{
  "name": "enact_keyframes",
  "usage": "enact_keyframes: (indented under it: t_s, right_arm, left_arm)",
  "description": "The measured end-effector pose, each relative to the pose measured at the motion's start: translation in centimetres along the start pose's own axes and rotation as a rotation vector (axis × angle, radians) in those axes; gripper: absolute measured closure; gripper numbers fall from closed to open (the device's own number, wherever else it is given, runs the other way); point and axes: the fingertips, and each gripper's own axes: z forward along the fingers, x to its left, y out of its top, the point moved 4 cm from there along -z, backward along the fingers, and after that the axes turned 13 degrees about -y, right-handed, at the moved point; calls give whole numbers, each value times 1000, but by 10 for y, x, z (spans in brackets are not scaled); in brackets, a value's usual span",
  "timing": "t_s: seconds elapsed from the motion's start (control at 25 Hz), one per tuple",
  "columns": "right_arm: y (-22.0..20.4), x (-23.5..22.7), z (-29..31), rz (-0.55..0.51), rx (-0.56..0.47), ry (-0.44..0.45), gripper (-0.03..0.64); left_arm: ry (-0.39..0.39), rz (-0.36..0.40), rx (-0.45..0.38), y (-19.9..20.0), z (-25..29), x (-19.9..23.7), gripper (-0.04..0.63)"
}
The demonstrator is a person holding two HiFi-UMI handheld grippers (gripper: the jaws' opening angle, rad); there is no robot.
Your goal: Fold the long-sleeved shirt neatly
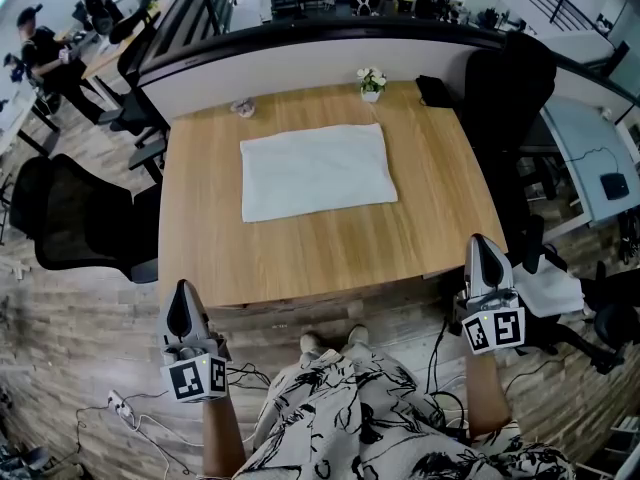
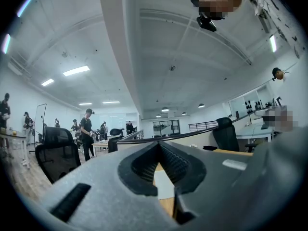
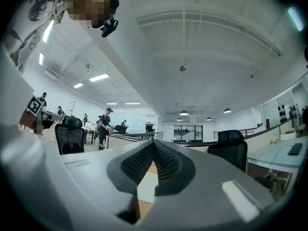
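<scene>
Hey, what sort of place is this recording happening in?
Probably an open-plan office: a wooden desk beside a black office chair, other people in the background, and strip lights on the ceiling.

white shirt, light wood table, black chair

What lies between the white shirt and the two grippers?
Only bare tabletop, seen in the head view: shirt mid-table, left gripper and right gripper shut, off the near edge.

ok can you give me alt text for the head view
A white shirt folded into a rectangle lies on a wooden table. The person stands at its near edge with the left gripper and right gripper both shut and empty.
</scene>
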Motion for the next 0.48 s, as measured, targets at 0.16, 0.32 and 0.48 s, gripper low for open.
enact_keyframes:
  t_s: [0.16,0.32,0.48]
  right_arm:
    - [0,1,2,-4,3,-1,611]
    - [-2,-1,7,-6,8,2,611]
    - [-2,-6,9,-6,9,2,611]
  left_arm:
    - [4,-2,-3,1,1,3,592]
    - [0,-1,-2,-1,6,2,592]
    - [-6,2,-1,0,10,-3,592]
